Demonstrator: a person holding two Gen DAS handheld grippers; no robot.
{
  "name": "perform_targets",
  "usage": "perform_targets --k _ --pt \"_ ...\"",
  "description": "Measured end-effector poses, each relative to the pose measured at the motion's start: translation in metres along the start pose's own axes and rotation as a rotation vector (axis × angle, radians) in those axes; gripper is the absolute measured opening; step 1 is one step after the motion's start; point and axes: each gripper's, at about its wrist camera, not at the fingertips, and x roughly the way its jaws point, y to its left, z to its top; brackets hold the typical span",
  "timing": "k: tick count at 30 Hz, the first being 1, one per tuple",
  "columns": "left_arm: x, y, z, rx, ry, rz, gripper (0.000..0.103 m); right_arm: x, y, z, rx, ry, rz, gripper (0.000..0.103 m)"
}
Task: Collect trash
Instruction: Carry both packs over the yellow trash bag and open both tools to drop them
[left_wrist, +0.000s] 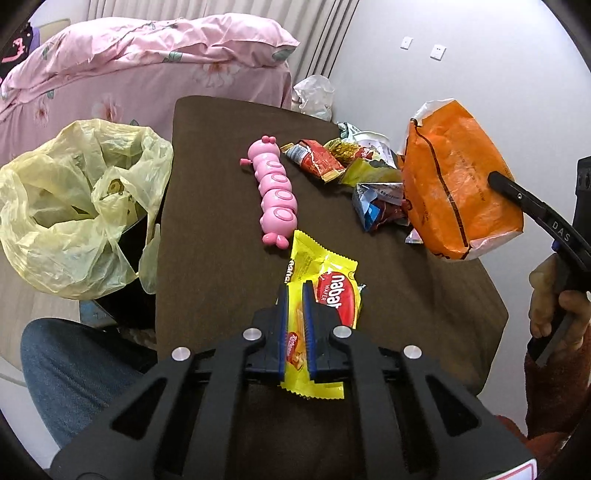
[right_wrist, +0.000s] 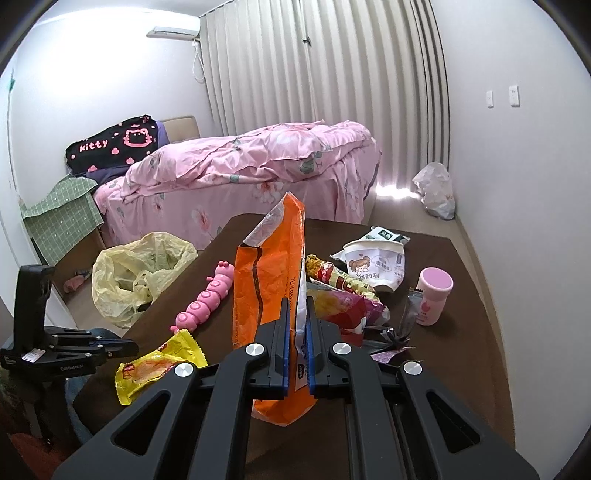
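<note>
My left gripper is shut on a yellow Nabati wafer wrapper and holds it over the near part of the brown table. The wrapper also shows in the right wrist view. My right gripper is shut on a large orange snack bag and holds it upright above the table; the bag also shows in the left wrist view. A yellow plastic trash bag stands open left of the table, also in the right wrist view. Several crumpled wrappers lie at the far right of the table.
A pink caterpillar toy lies mid-table. A paper cup and a pink bottle stand on the right side. A pink bed is behind the table. A white plastic bag lies on the floor by the curtain.
</note>
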Motion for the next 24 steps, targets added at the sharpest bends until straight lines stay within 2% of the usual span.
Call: perform_targets --k 2,4,5,6,7,11,13,14,18,24 --pt "-0.002 0.002 0.0 -0.016 0.007 -0.017 0.008 -0.003 0.002 0.0 -0.013 -0.005 -0.006 0.008" --pt "-0.003 0.005 -0.002 -0.036 0.017 -0.027 0.022 -0.006 0.002 -0.001 -0.018 -0.009 -0.014 0.008" --pt "-0.004 0.005 -0.004 -0.04 0.019 -0.019 0.036 -0.008 0.0 -0.001 -0.014 -0.01 -0.015 0.008" --pt "-0.004 0.006 -0.005 -0.04 0.021 -0.011 0.044 -0.009 -0.001 -0.002 -0.008 -0.01 -0.013 0.008" --pt "-0.002 0.005 -0.007 -0.035 0.029 -0.01 0.045 -0.01 -0.002 -0.003 0.002 -0.009 -0.009 0.008" --pt "0.017 -0.004 -0.016 0.003 0.118 0.014 0.045 -0.007 -0.007 -0.01 0.04 0.014 0.004 0.008" --pt "0.02 -0.008 -0.016 0.021 0.115 0.05 0.03 -0.006 -0.006 -0.014 0.046 0.022 0.006 0.008" --pt "0.022 -0.008 -0.016 0.021 0.127 0.042 0.017 -0.007 -0.005 -0.015 0.046 0.023 0.007 0.008" --pt "0.009 -0.009 -0.014 0.025 0.078 0.035 0.015 -0.012 -0.005 -0.018 0.048 0.012 0.008 0.008" --pt "-0.025 -0.015 -0.006 0.061 -0.046 0.094 0.015 -0.023 -0.005 -0.012 0.065 -0.023 0.024 0.008"
